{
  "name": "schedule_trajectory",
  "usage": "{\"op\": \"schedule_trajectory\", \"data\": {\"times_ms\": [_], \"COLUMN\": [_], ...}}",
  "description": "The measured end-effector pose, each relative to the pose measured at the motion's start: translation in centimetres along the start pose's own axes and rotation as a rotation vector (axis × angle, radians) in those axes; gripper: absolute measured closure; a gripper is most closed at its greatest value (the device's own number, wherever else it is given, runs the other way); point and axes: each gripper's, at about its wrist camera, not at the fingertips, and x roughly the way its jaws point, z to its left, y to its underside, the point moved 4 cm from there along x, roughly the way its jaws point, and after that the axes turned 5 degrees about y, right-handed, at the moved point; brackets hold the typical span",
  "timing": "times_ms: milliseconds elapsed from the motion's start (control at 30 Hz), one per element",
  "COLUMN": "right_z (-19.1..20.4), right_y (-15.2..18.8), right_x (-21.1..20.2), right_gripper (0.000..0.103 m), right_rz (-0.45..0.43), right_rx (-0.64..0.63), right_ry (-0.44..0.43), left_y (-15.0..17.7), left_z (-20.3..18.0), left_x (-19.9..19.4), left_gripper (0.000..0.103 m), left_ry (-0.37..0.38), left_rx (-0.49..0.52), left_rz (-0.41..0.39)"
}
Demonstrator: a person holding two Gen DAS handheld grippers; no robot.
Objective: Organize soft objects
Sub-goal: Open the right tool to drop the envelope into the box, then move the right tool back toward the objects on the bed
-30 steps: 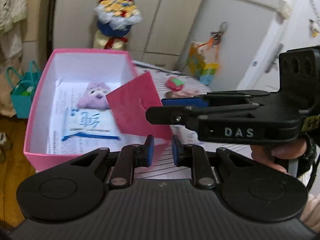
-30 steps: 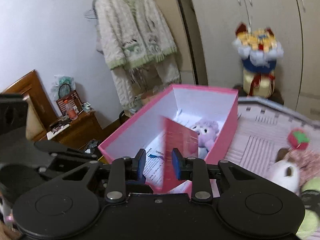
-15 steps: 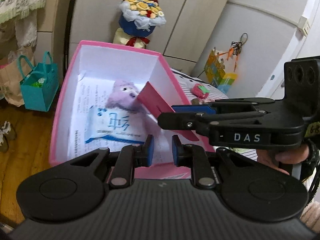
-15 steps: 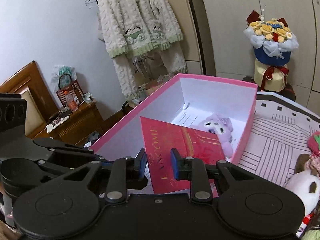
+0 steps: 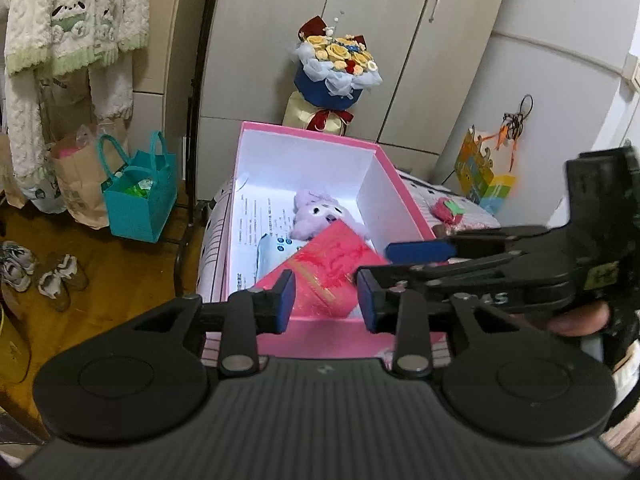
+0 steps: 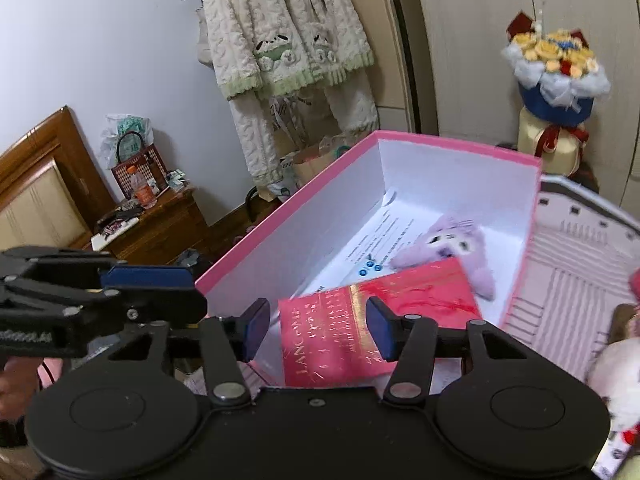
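Both pairs of jaws had just been opening, and the red packet point(image 6: 380, 320), which half a second earlier was pinched by our right gripper point(image 6: 316, 330), now lay loose in the pink box point(image 5: 304, 148). It rested tilted against the near wall, its far corner over the white wipes pack point(image 5: 276, 252) and just beside the purple plush point(image 5: 320, 216).

Our right gripper stood moderately wide, with the packet seen between its blue pads but clear of them. Our left gripper point(image 5: 326, 300) was narrowly parted and held nothing; the packet showed beyond its gap, not in it.

What the next move turned on, as we judged it, lay outside the box. The remaining soft things sat on the striped pink cloth point(image 6: 572, 280) to the right of the box: a white plush point(image 6: 616, 376) at the lower right edge of the right wrist view, and a red strawberry toy point(image 5: 448, 210) just past the box's right wall. They lay to the right and slightly ahead of our right gripper, which was clearly the nearer hand. We could not tell the white plush's long axis, as it was cut off by the frame.
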Motion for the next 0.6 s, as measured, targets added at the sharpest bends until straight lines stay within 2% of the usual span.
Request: {"op": "schedule_trajectory", "data": {"times_ms": [100,267,433,533,600], "right_z": [0.0,0.4,1.0,1.2,1.3], "right_y": [0.2,0.5,1.2,1.7,2.4], "right_x": [-1.9,-5.3,-9.0,-11.6,-13.3], "right_gripper": [0.044,0.043,0.032,0.023,0.020], "right_rz": [-0.014,-0.041,-0.089,-0.124,-0.146], "right_rx": [-0.025,-0.097,-0.154,-0.177,-0.197], "right_ry": [0.035,0.090,0.138,0.155,0.166], "left_y": [0.3,0.4,0.4,0.6,0.7], "left_z": [-0.9,-3.0,-5.2,-6.9,-8.0], "left_x": [-0.2,-1.3,-3.0,-4.2,-5.0], "left_gripper": [0.062,0.061,0.056,0.050,0.042], "left_ry": [-0.002,0.009,0.023,0.037,0.051], "left_rx": [0.024,0.076,0.119,0.151,0.171], "left_rz": [0.012,0.013,-0.001,-0.015,-0.024]}}
